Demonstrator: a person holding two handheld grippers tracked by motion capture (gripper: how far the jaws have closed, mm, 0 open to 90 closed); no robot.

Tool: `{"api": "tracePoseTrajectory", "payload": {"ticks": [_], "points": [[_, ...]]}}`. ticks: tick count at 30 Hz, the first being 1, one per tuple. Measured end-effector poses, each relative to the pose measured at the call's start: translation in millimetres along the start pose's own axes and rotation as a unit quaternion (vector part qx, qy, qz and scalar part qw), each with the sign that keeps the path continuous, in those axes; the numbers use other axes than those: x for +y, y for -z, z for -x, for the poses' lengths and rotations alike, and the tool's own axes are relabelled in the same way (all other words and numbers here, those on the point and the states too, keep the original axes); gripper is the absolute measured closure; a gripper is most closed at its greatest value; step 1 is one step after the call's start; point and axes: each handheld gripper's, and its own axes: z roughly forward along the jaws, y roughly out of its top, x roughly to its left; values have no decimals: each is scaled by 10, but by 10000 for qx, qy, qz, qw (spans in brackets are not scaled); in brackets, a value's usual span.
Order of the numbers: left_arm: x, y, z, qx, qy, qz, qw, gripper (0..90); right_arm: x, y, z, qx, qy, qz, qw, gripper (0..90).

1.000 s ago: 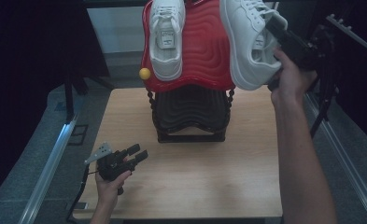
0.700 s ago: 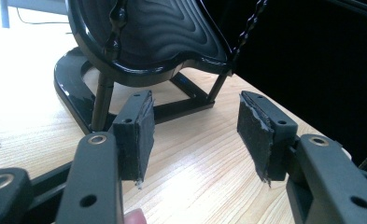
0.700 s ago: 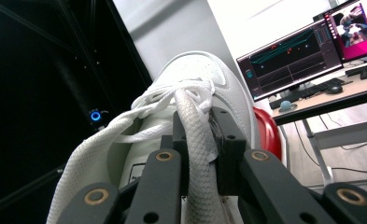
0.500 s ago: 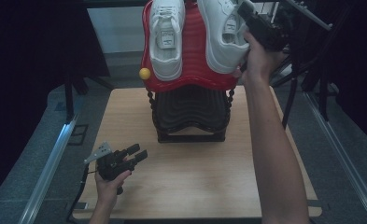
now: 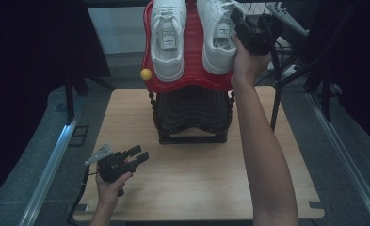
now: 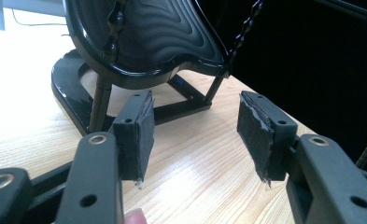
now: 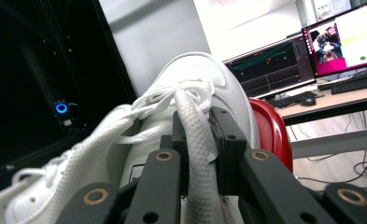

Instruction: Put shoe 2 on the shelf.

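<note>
We see a wooden table (image 5: 192, 188) bearing a two-tier shoe rack: its black lower shelf (image 5: 192, 110) stands on the tabletop and its red upper shelf (image 5: 194, 61) rises above, with a small yellow ball (image 5: 146, 74) at the red shelf's left edge. Two white sneakers lie on the red shelf. The left sneaker (image 5: 168, 40) rests alone, toe toward us. The right sneaker (image 5: 216, 42) lies beside it, apart from it, and the right gripper (image 5: 239, 21) is at its far end, reached up from a long bare forearm.

The right gripper view gives what the high view cannot: the jaws stand close together, pinched on a band of white textured fabric at the sneaker's collar (image 7: 195, 140), with the laces bunched just above the pads. That view also shows computer monitors (image 7: 312, 56) on a desk behind the rack.

The left gripper (image 5: 138, 154) rests low on the near left of the table, held in the person's left hand (image 5: 109, 181), well apart from the rack. In the left gripper view its jaws gape wide with bare tabletop between the pads (image 6: 141, 135), aimed at the rack's black base (image 6: 78, 98).
</note>
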Motion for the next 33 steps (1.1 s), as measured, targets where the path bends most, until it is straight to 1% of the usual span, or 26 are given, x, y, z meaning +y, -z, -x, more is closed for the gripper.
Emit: {"api": "tracePoseTrajectory", "payload": {"ticks": [3,8,10,12,14,16,18,19,20,21,26,27,30,33], "points": [[-2,-1,2,2,4,-11,10000,467,-47,-19,-7,-36,76,-53,10000,809],[-5,10,9,-5,-19,-27,10000,466,-125,-49,-43,-167,381,-154,9990,794],[-3,15,10,-1,-19,-11,10000,466,-147,-58,-56,-105,544,-209,9982,741],[-2,16,11,-11,-9,-9,10000,466,-143,-62,-95,24,760,-284,9967,640],[-4,12,13,-24,-4,-6,10000,466,-116,-36,-120,131,735,-290,9968,562],[-5,10,15,-30,-6,-13,10000,466,-90,-15,-130,190,754,-361,9963,487],[-4,15,16,-14,-16,-14,10000,466,-67,18,-109,315,649,-395,9966,440],[-2,17,14,-6,-15,-14,10000,466,-54,40,-95,435,524,-437,9967,430],[0,19,11,4,-15,-11,10000,466,-42,70,-78,531,434,-455,9966,428],[3,22,9,10,-19,-4,10000,466,-31,112,-66,582,399,-440,9965,428],[8,35,6,40,-24,1,10000,466,47,360,-8,869,472,-356,9945,433],[9,37,5,51,-32,-5,10000,466,62,413,4,939,482,-400,9936,433],[11,38,3,54,-21,-2,10000,466,80,587,42,1071,628,-440,9913,438],[5,24,4,60,-21,-27,10000,466,86,779,116,1169,672,-464,9898,447]]}}
